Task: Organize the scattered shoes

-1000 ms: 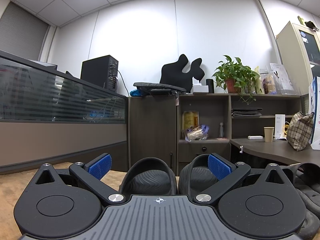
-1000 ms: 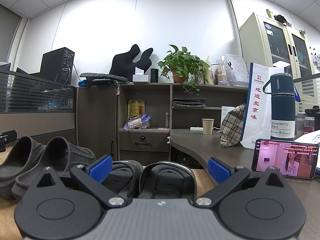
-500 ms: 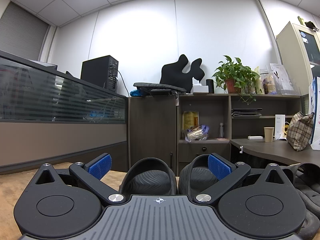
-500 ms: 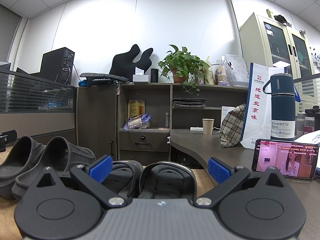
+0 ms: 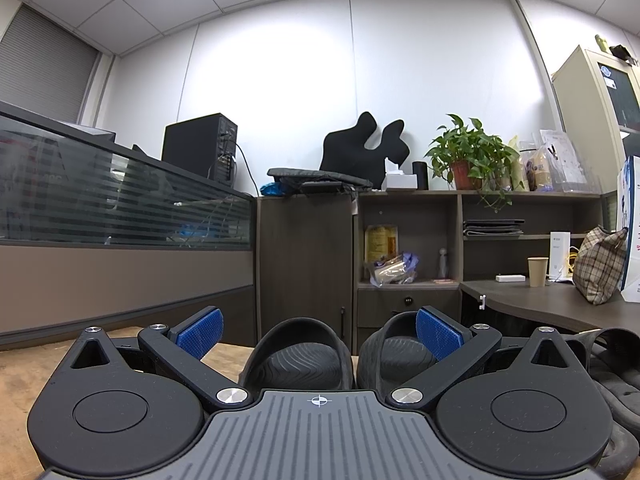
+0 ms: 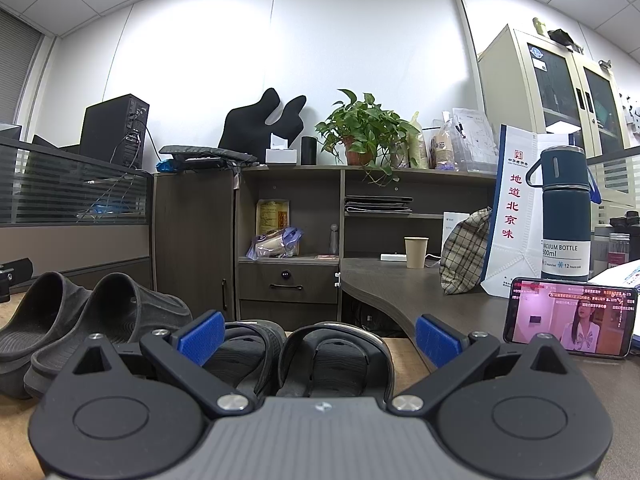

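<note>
Strap sandals [image 5: 608, 364] cut by right edge, partly hidden.

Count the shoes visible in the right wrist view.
4. Two black clog slippers lie side by side at left. Two strappy black sandals sit between the open right tongs, one left, one right. Others may be hidden behind the tongs' body.

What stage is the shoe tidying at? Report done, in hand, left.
Done: the rounded slippers sit side by side, as do the strapped sandals beside them. In hand: nothing; left claw and right claw are both open, each behind a pair. Left: apparently nothing.
</note>
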